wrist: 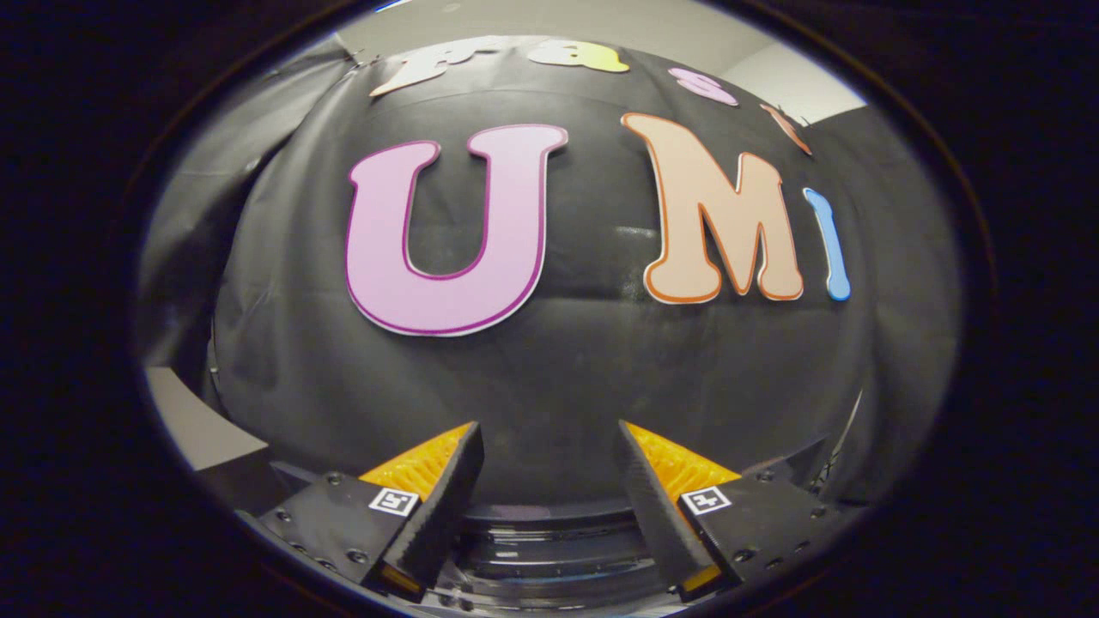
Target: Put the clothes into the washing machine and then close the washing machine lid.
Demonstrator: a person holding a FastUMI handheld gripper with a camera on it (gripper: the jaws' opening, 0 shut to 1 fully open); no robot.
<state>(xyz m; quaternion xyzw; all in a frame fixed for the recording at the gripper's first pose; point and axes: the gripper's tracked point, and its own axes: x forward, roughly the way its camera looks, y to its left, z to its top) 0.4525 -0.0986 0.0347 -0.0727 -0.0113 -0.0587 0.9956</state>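
Below the parted jaws, washing machine (pixel 549 536).

The gripper view rides on the gripper (pixel 549 463), looking forward along its spread, empty jaws at the bottom of the frame, facing the booth wall (pixel 549 378) close ahead, with the washing machine (pixel 549 549) rim just below.

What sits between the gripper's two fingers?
Nothing is held: the gripper is open, and through the gap show the black cloth wall and a dark glossy rounded surface below.
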